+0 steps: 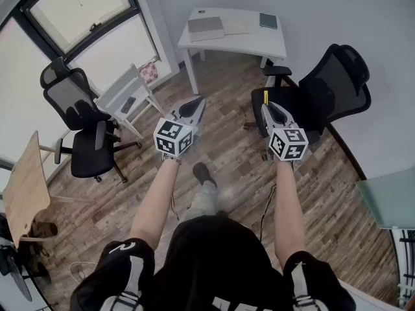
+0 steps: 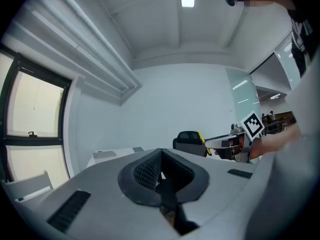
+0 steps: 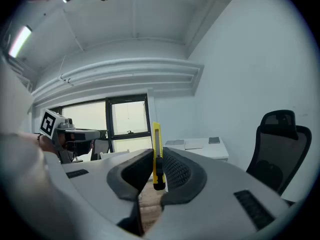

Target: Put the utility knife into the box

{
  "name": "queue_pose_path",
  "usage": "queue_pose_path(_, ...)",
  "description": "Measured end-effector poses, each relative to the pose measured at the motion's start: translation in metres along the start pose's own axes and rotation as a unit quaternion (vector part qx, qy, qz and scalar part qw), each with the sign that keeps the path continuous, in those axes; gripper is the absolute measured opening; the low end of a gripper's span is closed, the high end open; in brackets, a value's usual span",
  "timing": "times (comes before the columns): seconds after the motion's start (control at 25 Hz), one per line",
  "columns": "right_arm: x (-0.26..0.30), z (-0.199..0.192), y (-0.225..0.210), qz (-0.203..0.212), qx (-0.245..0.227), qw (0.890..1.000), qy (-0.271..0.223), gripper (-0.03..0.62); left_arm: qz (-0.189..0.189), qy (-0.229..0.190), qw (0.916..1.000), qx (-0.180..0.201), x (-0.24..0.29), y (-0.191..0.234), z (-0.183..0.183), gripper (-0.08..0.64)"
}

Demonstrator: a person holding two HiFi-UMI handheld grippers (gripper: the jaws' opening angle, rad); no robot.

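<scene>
A yellow utility knife (image 3: 157, 154) stands upright between the jaws of my right gripper (image 3: 156, 170), which is shut on it. In the head view the knife (image 1: 266, 97) pokes out as a thin yellow tip past the right gripper (image 1: 269, 109), held over the floor in front of the black chair. My left gripper (image 1: 194, 109) is level with it on the left, shut with nothing in it; its pads (image 2: 150, 169) meet. From the left gripper view the knife (image 2: 201, 137) and right gripper (image 2: 220, 140) show at the right. No box can be made out.
A white desk (image 1: 233, 34) with a grey laptop (image 1: 205, 28) and a dark notebook (image 1: 268, 21) stands ahead by the wall. A black office chair (image 1: 324, 92) is at the right, another (image 1: 81, 122) at the left, beside a white chair (image 1: 126, 96). A wooden table (image 1: 26, 186) is far left.
</scene>
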State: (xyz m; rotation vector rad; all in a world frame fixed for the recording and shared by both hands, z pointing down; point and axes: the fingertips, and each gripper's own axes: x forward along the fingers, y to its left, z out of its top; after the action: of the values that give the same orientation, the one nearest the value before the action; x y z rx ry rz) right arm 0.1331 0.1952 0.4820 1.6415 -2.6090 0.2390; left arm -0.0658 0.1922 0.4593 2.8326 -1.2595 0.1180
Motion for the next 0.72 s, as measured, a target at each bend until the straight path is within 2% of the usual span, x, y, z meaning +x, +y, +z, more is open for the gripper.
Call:
queue_pose_path(0.2, -0.025, 0.002, 0.010, -0.001, -0.002, 1.000, 0.000, 0.071, 0.000, 0.001, 1.0000, -0.003, -0.018, -0.017, 0.003, 0.025)
queue_pose_path(0.44, -0.044, 0.005, -0.001, -0.013, 0.007, 1.000, -0.014, 0.072, -0.011, 0.004, 0.9999, 0.004, -0.014, -0.036, 0.006, 0.025)
queue_pose_path(0.72, -0.045, 0.007, -0.010, -0.019, 0.009, 1.000, -0.016, 0.072, -0.015, 0.006, 0.9998, 0.012, -0.007, -0.039, 0.010, 0.025)
